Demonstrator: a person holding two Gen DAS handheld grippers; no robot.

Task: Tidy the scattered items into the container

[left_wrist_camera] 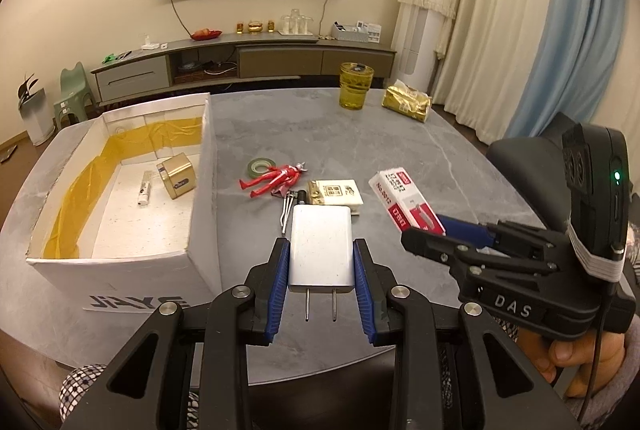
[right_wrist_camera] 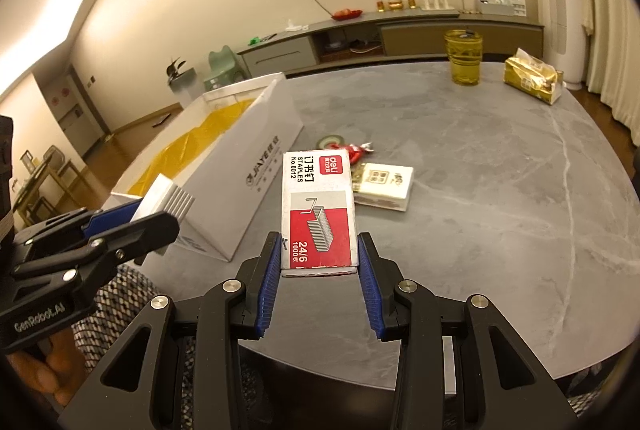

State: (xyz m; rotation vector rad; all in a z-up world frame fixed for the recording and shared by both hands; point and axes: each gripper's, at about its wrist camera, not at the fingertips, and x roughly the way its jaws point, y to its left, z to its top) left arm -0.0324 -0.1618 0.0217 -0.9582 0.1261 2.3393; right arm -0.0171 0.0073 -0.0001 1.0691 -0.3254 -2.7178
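Now, from left to right:
Container: white box [left_wrist_camera: 120,270] at the table's [left_wrist_camera: 400,142] left edge, holding a gold tin [left_wrist_camera: 177,175] and a small tube [left_wrist_camera: 144,192].
Left gripper [left_wrist_camera: 321,262]: clamped on a white charger [left_wrist_camera: 321,248], prongs toward the camera, just right of the box's near corner.
Table middle: tape roll [left_wrist_camera: 261,166], red figure [left_wrist_camera: 276,177], cream packet [left_wrist_camera: 336,193], close together.
Right gripper [right_wrist_camera: 319,258]: blue pads [right_wrist_camera: 272,270] closed on a staples box [right_wrist_camera: 318,210], held above the table's near edge.
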